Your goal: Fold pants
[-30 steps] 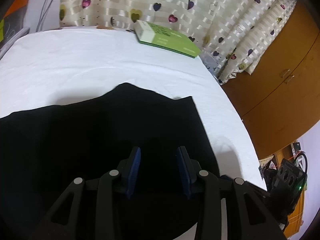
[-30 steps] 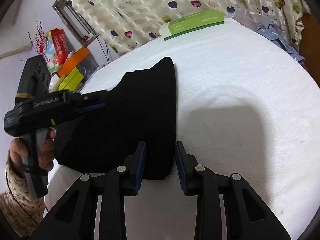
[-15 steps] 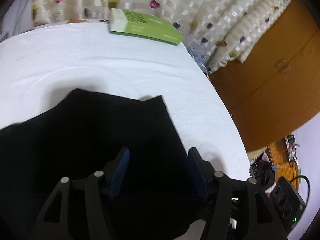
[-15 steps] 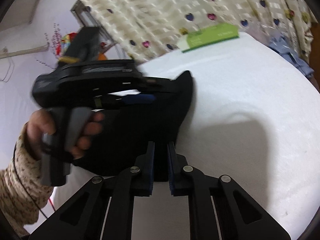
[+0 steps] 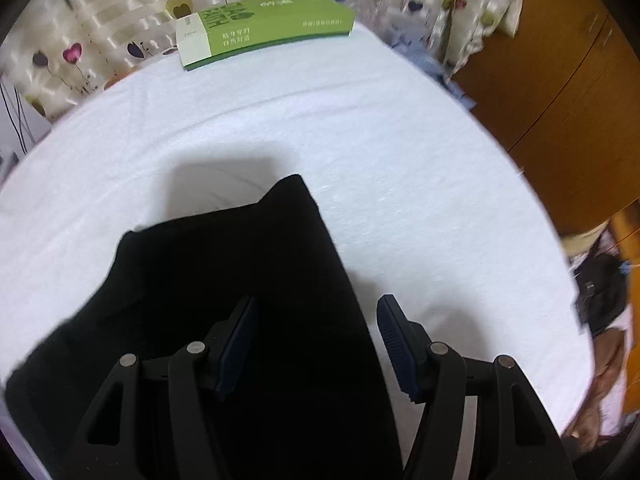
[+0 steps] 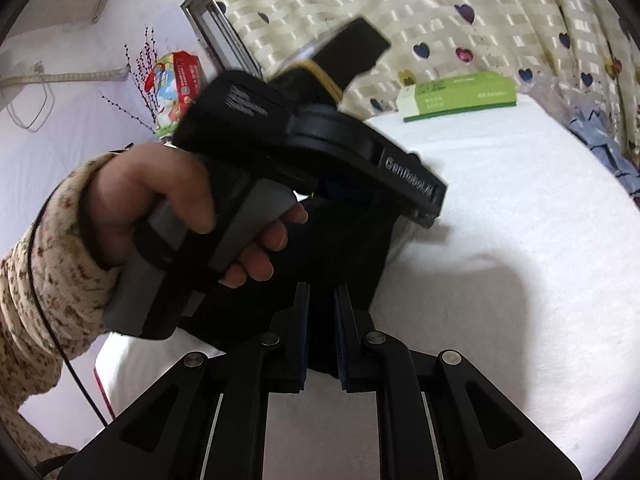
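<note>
The black pants (image 5: 224,292) lie folded on the white bed (image 5: 420,184), toward its near edge, with 1 pointed corner reaching toward the middle of the sheet and the rest spreading back under both claws. In the left wrist view the left claw (image 5: 316,344) hangs over the pants with its 2 blue pads (image 5: 240,344) spread wide; its jaws have just been opening. The left pad is over black cloth, the right pad is over white sheet just past the pants' right edge, so that edge runs between the jaws, and neither pad presses on it. In the right wrist view the right claw (image 6: 321,334) has its 2 pads nearly together, pinching the near edge of the pants (image 6: 344,256) between them; its jaws have just been closing on that cloth. There the pants stretch away from the pads toward the left claw (image 6: 430,210), which a hand (image 6: 160,200) in a speckled knit sleeve (image 6: 44,280) holds by its grey grip above the cloth; the body of that claw hides much of the pants, and whether the cloth lifts off the sheet at the pinch I cannot tell. A green box (image 5: 260,28) lies at the far edge of the bed against the heart-print curtain (image 6: 400,12), well apart from the pants. A wooden cabinet (image 5: 560,92) stands past the right edge.
</note>
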